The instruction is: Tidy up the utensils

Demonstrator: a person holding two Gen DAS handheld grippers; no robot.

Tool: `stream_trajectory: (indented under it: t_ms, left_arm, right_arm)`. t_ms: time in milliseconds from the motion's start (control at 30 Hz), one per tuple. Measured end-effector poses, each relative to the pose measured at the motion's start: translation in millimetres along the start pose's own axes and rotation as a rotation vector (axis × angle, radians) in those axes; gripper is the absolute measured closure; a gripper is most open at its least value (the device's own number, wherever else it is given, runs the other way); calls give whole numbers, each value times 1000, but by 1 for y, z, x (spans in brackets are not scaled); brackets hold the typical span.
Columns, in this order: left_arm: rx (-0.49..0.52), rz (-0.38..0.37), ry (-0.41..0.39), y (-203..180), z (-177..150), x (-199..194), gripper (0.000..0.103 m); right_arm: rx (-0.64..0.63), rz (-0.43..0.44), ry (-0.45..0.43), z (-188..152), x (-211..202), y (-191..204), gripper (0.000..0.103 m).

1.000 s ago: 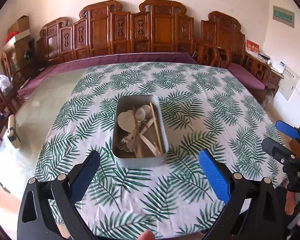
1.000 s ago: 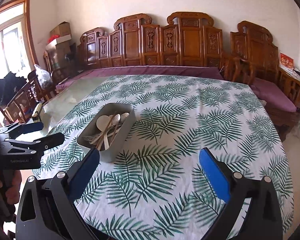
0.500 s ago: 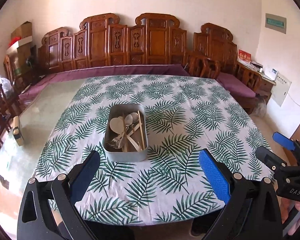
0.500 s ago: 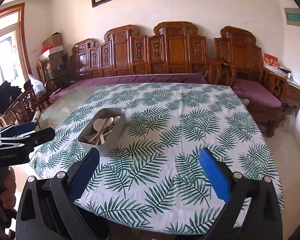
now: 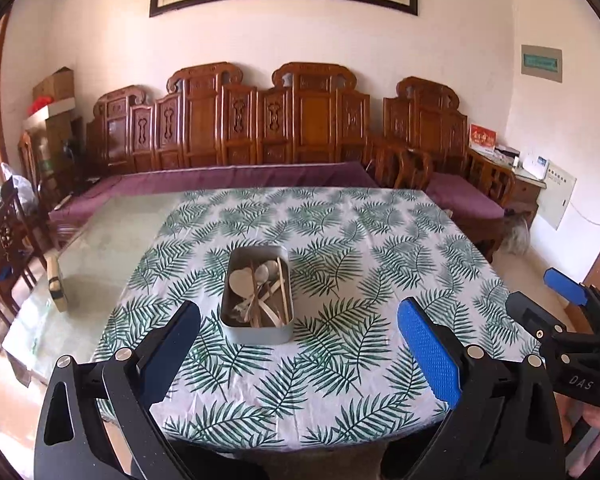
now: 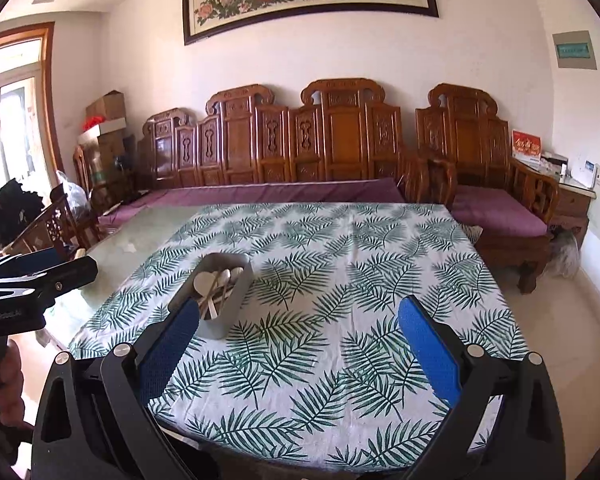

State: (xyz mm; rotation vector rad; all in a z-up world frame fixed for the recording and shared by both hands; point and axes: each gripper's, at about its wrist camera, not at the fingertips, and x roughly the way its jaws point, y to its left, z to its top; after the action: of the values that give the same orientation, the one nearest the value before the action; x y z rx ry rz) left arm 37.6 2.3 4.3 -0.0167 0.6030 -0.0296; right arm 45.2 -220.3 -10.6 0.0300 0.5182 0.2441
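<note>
Left hand-held gripper (image 5: 298, 344): jaws spread wide, released, grasping nothing, held off the near edge of the desk (image 5: 100, 256). Right hand-held gripper (image 6: 298, 344): likewise released and empty, also short of the near edge. Metal tray (image 5: 257, 330) stands on the leaf-print tablecloth (image 5: 380, 264), towards its left-centre, well apart from both grippers. Inside it lie the utensils (image 5: 260, 292), wooden spoons and sticks piled crosswise; individual pieces cannot be told apart. A carved wooden bench (image 5: 268, 128) lines the far wall.

tablecloth (image 5: 340, 380) bare all round, only obstacle grey tin (image 5: 256, 334) mid-table w/ utensils (image 5: 260, 292)
</note>
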Motion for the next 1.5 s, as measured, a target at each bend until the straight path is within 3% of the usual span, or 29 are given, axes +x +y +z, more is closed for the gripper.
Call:
stream_trajectory:
  t_ms: [600, 1500]
  left_arm:
    - [11, 7, -171, -10, 28, -58, 8]
    - [15, 21, -171, -13, 27, -58, 8]
  right_arm:
    - [-19, -17, -156, 33, -55, 2, 3]
    - [-19, -19, -155, 34, -56, -3, 3]
